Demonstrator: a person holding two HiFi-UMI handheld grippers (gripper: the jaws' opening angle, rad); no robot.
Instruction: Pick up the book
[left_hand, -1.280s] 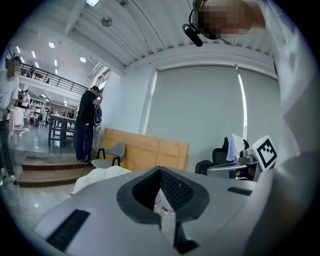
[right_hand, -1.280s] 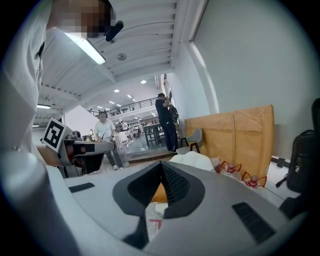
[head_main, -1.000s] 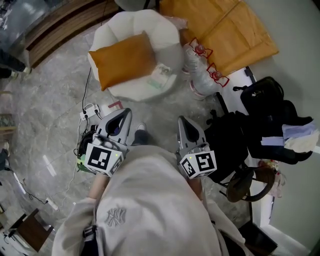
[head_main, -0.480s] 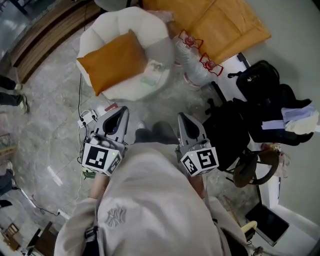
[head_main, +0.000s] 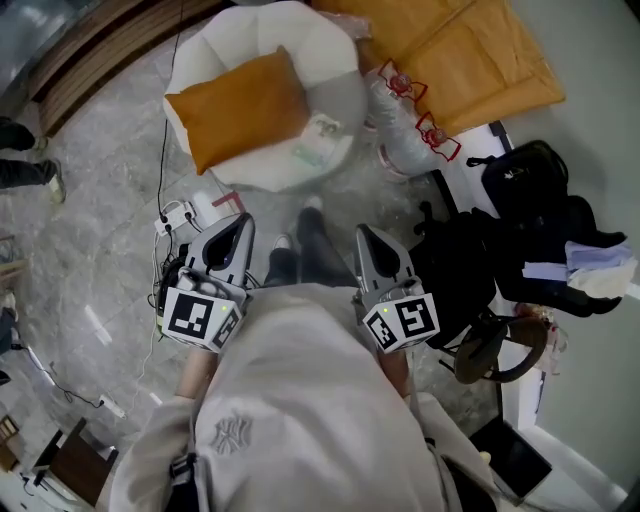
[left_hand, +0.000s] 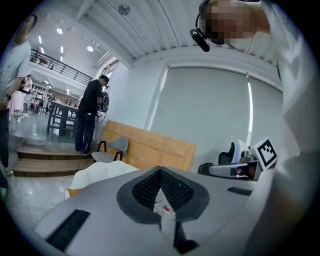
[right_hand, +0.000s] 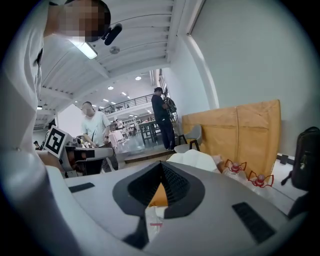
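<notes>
Head view, left claw (head_main: 243, 225): tips pressed together, nothing in them, held out in front of the person's pale sweatshirt (head_main: 290, 400).
Head view, right claw (head_main: 366, 237): tips pressed together, empty, side by side with the left claw.
Head view, book (head_main: 318, 142): pale, lying on the seat of a white chair (head_main: 260, 30), ahead of both claws and well apart from them, just beside an orange cushion (head_main: 240, 108).
Head view, bottles (head_main: 410, 125): a wrapped pack ahead of the right claw, beside the chair.
Head view, black bags (head_main: 520, 220): to the right of the right claw.
Left gripper view, left claw (left_hand: 160, 172): tips meet, nothing pinched; the bottles (left_hand: 165, 209) show through the gap behind the tips; the chair (left_hand: 100, 172) is ahead and to the left.
Right gripper view, right claw (right_hand: 161, 165): tips meet, nothing pinched; the cushion (right_hand: 156, 195) shows through the gap; the bottles (right_hand: 245, 172) are ahead and to the right.
</notes>
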